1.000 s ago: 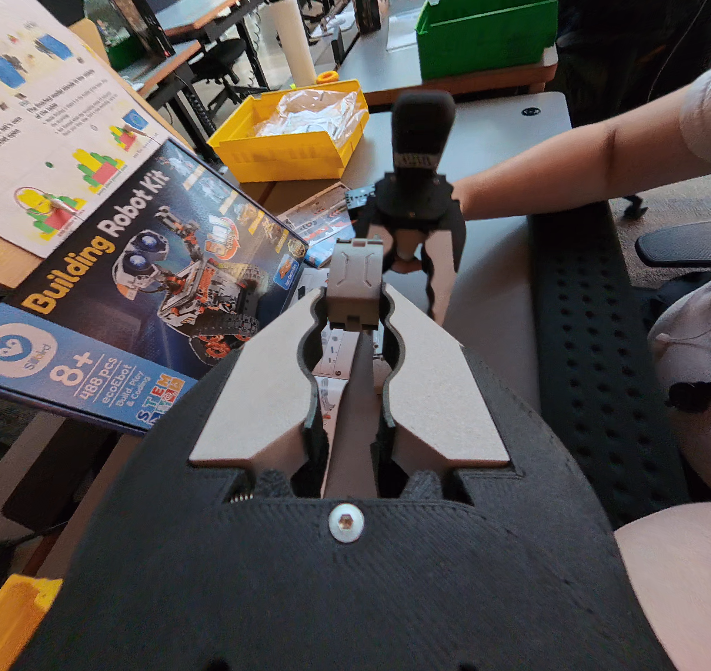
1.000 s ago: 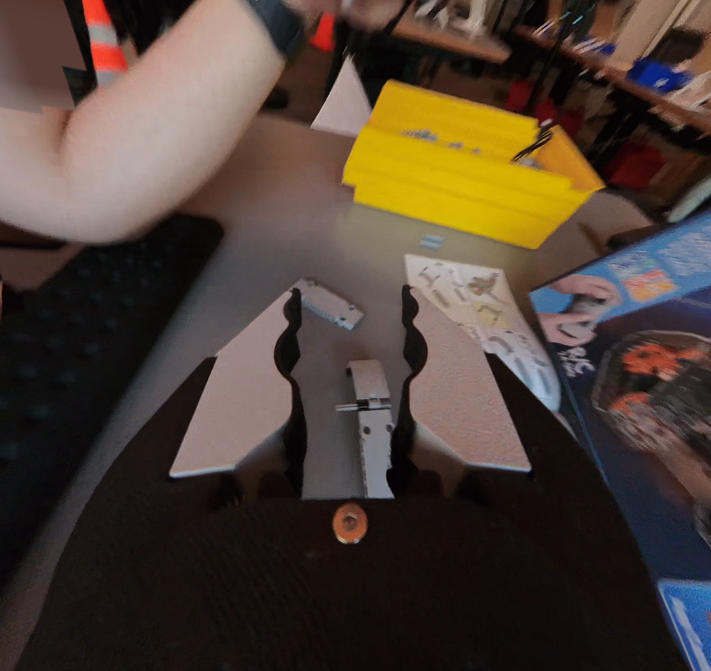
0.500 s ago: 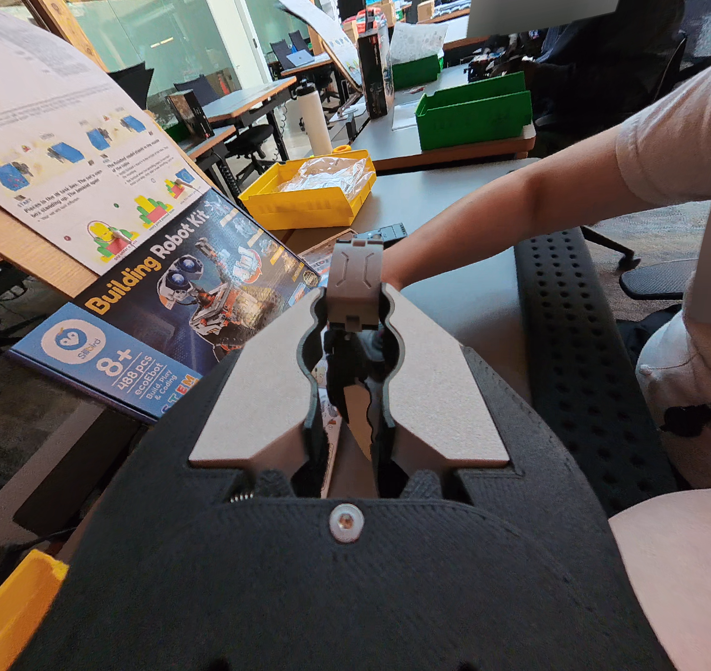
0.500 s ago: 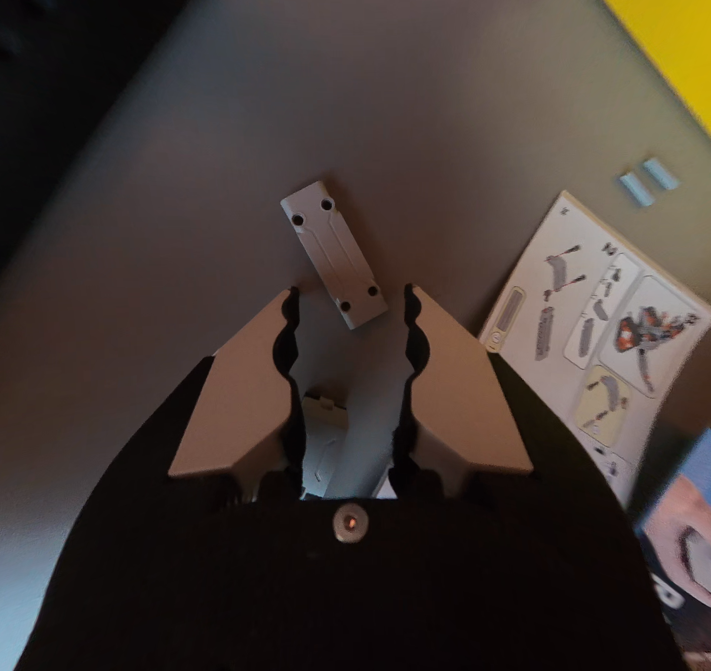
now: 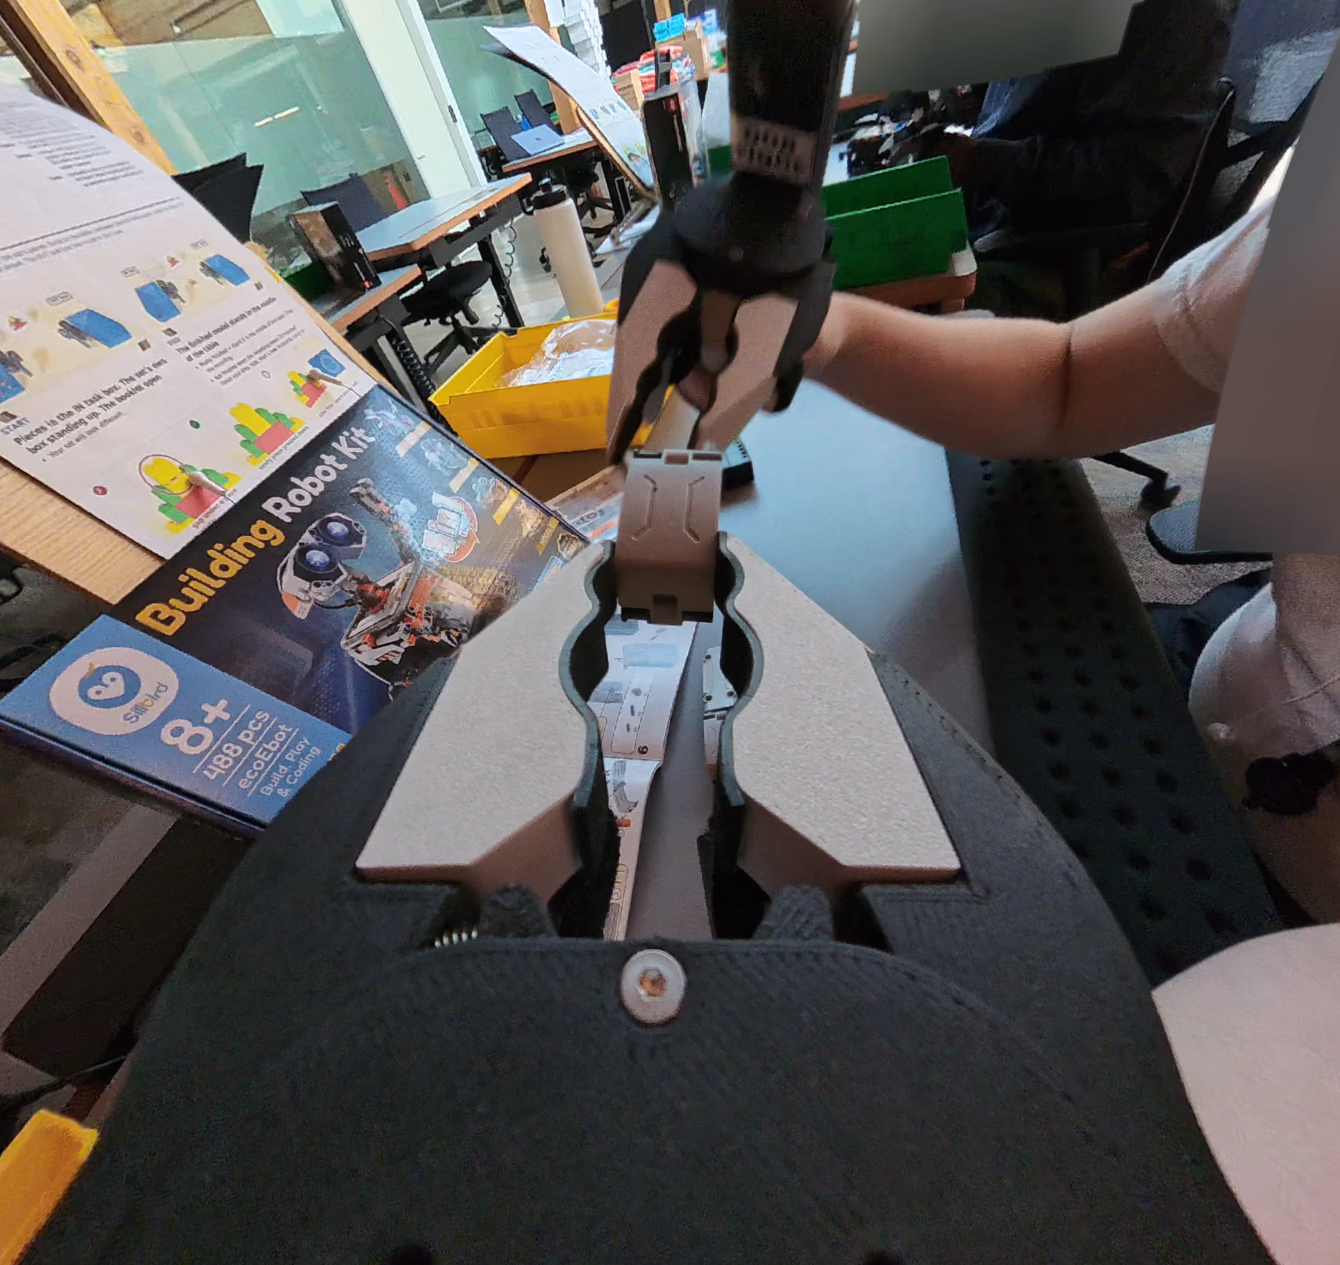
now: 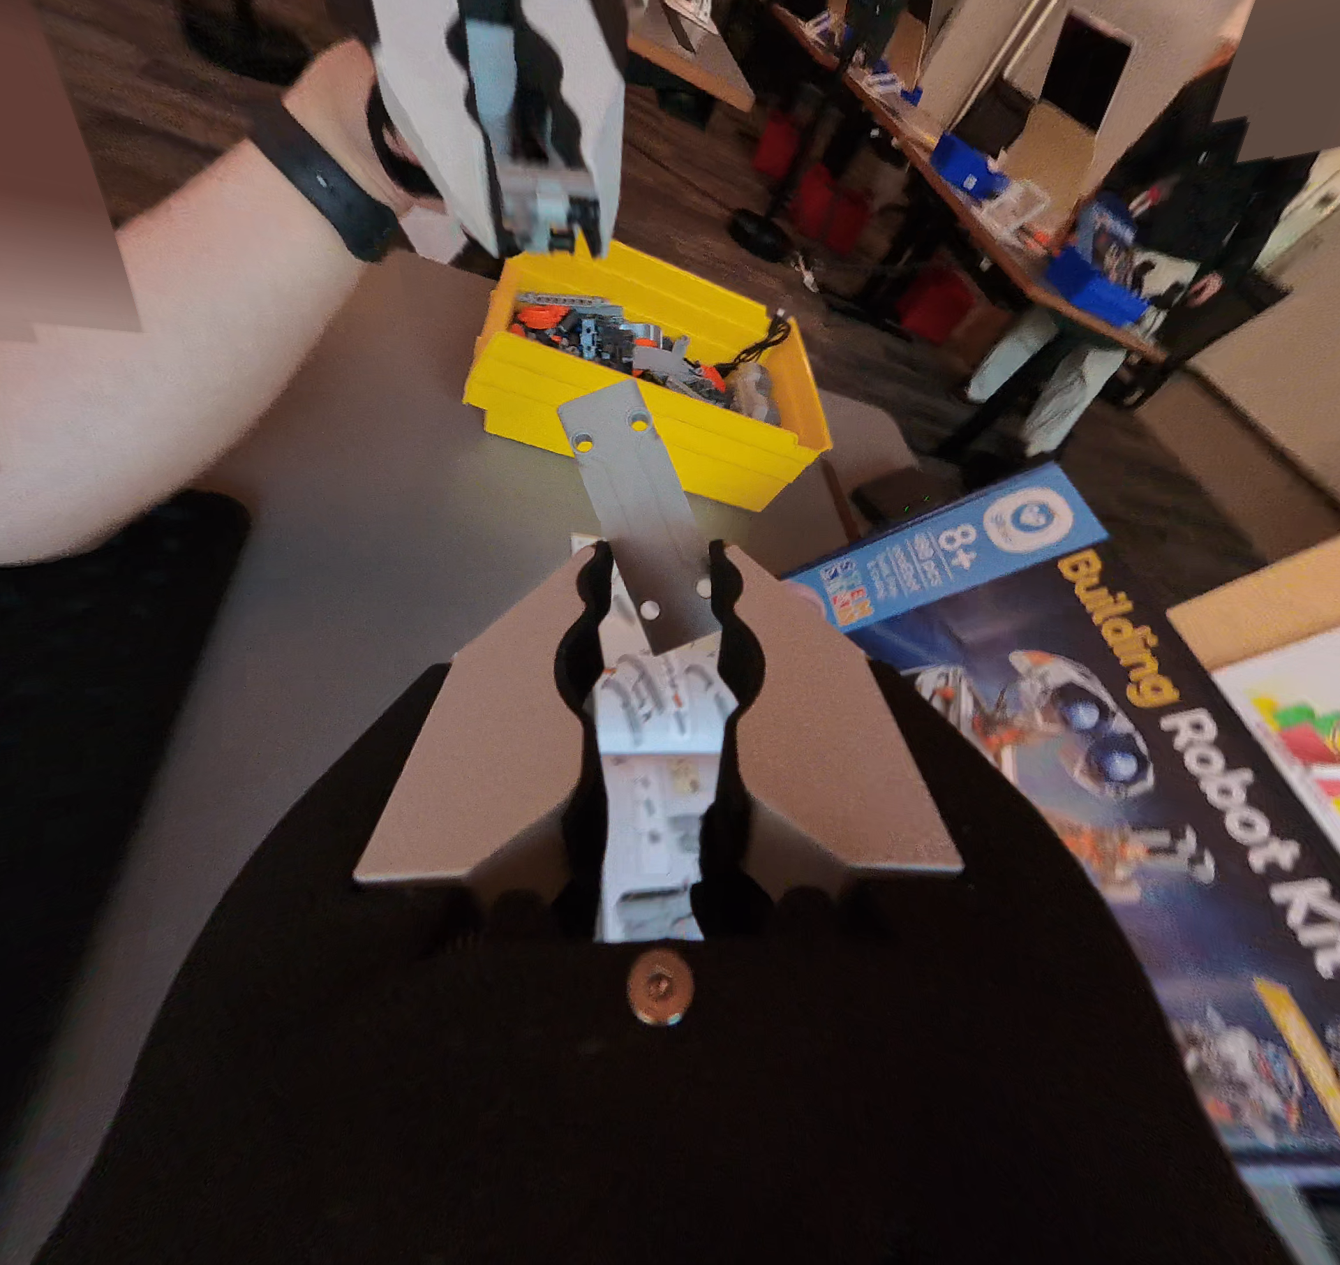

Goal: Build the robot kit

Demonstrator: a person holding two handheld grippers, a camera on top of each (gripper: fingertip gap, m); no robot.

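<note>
My left gripper (image 5: 663, 555) is shut on a chunky grey plastic housing (image 5: 668, 534) and holds it upright above the table. My right gripper (image 6: 656, 563) is shut on a flat grey plate with holes at both ends (image 6: 631, 497), which sticks out forward past its tips. In the left wrist view the right gripper (image 5: 671, 432) hangs just above and behind the housing, tips pointing down at its top edge. In the right wrist view the left gripper (image 6: 547, 236) shows at the top with the housing (image 6: 544, 204) between its fingers, apart from the plate.
A yellow bin of loose parts (image 6: 725, 468) stands behind the plate. A blue kit box (image 5: 290, 614) leans at the left and also shows in the right wrist view (image 6: 1088, 686). An instruction booklet (image 6: 652, 722) lies on the grey table (image 5: 834, 505). A black perforated mat (image 5: 1088, 650) lies along the table's right side. Across from one pair of fingers to the other is roughly 9 cm.
My right gripper went down to the table, shut on the flat grey plate and lifted it toward the left gripper. My left gripper kept its hold on the housing.
</note>
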